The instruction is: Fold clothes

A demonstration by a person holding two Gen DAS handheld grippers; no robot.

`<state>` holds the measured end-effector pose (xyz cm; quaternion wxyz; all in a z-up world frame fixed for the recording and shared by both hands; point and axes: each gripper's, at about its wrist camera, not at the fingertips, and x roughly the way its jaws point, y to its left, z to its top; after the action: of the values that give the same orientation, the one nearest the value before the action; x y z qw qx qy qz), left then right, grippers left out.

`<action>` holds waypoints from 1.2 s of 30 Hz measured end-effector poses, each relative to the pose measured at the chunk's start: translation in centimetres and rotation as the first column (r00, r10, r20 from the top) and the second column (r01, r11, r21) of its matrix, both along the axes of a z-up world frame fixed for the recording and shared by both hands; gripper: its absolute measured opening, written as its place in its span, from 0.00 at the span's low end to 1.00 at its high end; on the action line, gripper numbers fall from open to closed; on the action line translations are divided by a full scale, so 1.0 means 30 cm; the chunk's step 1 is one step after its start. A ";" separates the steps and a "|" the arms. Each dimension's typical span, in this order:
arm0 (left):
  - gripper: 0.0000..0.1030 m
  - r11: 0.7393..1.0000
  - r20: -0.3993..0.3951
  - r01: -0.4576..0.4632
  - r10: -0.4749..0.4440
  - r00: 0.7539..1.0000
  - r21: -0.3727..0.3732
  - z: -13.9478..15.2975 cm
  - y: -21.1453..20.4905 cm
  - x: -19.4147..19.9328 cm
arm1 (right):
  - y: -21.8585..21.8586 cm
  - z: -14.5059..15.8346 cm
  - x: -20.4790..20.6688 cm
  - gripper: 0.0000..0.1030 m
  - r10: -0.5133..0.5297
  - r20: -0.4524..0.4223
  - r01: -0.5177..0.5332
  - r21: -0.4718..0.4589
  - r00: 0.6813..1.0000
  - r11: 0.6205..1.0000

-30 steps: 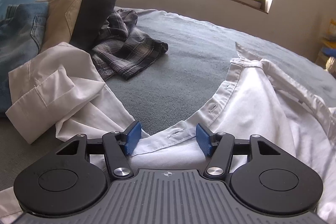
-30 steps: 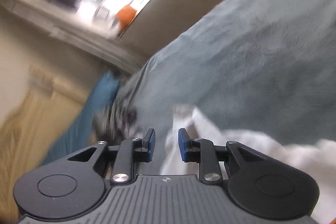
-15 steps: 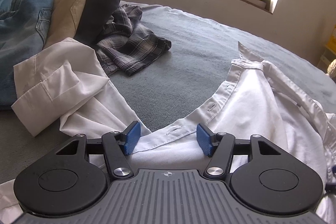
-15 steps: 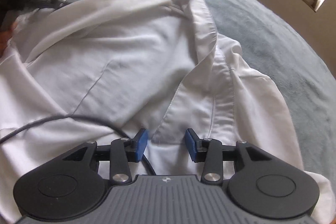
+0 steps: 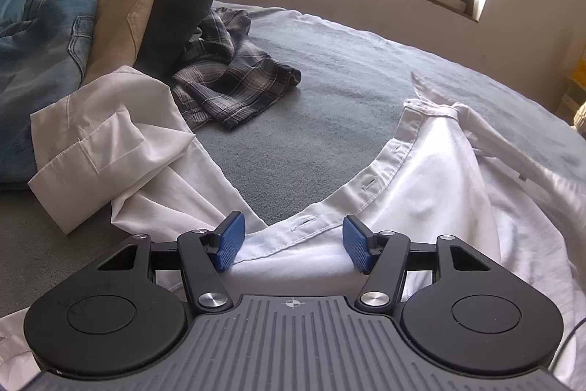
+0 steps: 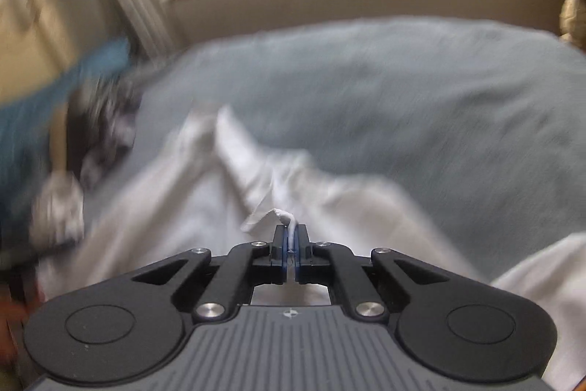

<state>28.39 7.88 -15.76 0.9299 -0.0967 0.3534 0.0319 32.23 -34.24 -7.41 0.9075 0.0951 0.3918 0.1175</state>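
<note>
White shirt rumpled on the grey-blue bed

My right tool (image 6: 292,237) was clamped on a pinch of the crumpled white cotton button-up shirt (image 5: 432,178); my left tool (image 5: 291,242) sat spread apart over its buttonhole placket, cuffed sleeve bunched leftward on the bed (image 5: 366,61).

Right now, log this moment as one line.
left gripper open over white shirt placket | right gripper shut on shirt fabric | bed
</note>
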 end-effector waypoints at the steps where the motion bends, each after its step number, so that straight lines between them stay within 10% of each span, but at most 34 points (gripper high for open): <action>1: 0.57 1.000 -0.001 -0.001 0.001 1.000 0.001 0.000 -0.002 -0.001 | -0.033 0.029 0.022 0.03 -0.040 0.026 0.039 0.021 0.999 0.999; 9: 0.57 1.000 -0.018 0.001 -0.001 1.000 0.006 0.007 -0.003 0.003 | -0.297 0.010 0.300 0.03 -0.377 0.042 0.375 0.051 0.925 0.926; 16: 0.57 1.000 -0.052 -0.009 0.010 0.999 0.001 0.021 -0.001 0.010 | -0.389 -0.250 0.466 0.24 -0.492 -0.210 0.500 -0.015 0.845 0.866; 29: 0.63 0.998 0.000 -0.055 0.055 0.998 0.036 0.152 -0.044 -0.081 | -0.874 -0.071 -0.175 0.37 -0.706 -0.021 0.704 -0.051 0.708 0.708; 31: 0.63 0.997 0.022 -0.058 0.057 0.998 0.051 0.189 -0.057 -0.115 | -0.966 -0.016 -0.354 0.14 -0.685 -0.003 0.685 0.024 0.728 0.728; 36: 0.64 0.998 0.020 0.048 -0.049 0.999 0.050 0.221 -0.135 -0.247 | -0.900 0.180 -0.721 0.21 -0.476 0.152 0.497 -0.166 0.866 0.852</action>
<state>20.97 3.84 -9.12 0.9363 -0.0653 0.3447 0.0171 10.60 -61.23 -2.00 0.9318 0.0936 0.3165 -0.1511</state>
